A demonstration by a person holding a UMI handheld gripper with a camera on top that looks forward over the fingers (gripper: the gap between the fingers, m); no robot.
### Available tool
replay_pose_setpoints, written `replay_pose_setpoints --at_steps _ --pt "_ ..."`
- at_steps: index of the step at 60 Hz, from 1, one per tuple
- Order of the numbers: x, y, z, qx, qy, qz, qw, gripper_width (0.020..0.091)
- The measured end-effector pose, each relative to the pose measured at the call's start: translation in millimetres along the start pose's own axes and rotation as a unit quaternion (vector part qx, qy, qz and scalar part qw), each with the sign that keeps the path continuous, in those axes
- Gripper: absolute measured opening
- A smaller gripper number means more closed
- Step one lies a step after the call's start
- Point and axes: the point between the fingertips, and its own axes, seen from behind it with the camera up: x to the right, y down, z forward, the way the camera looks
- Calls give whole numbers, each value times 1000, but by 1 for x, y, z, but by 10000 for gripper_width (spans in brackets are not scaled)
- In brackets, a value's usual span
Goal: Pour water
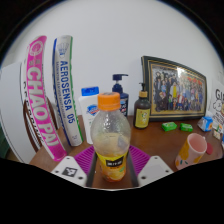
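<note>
The tongs (111, 168) are clenched on a clear plastic bottle with an orange screw cap (110, 135), and the magenta pads (84, 160) press against its lower sides from left and right. The bottle stands upright between the fingers, its rounded shoulders see-through, a band of orange label wrapped around its lower body. Whether its base touches the desk cannot be told, since the fingers hide it.

Beyond the bottle stretches a reddish-brown wooden desk (160, 140) with a smooth, faintly glossy top. Off to the right of the tongs, near the desk's front, sits a translucent pink plastic cup (194, 150), tilted in the wide-angle view, its mouth open upward. Farther back, in a row along the white wall, stand a white jar with a blue lid (91, 100), a dark blue pump-dispenser bottle (121, 95) and a small dark glass bottle with a yellow label (143, 110). Two small flat green packets (177, 127) lie on the desk behind the cup. A framed group photograph with a dark wooden frame (176, 88) leans against the wall. At the left, tall rolled banners with printed lettering (55, 85) stand upright beside the desk.
</note>
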Motion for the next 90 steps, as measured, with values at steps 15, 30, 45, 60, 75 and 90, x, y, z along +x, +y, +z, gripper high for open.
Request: replay_pose_setpoints --at_steps 15,30,45,60,75,90 --pt "0 -5 8 13 -3 -12 1000 248" --pt "-2 -59 -19 26 -70 134 988 246" --pt "48 -136 -49 55 -187 545 815 246" --pt "104 -119 -42 57 -221 769 597 245" --pt "125 -90 -34 49 -197 824 529 247" --pt "124 -102 -48 31 -175 707 684 245"
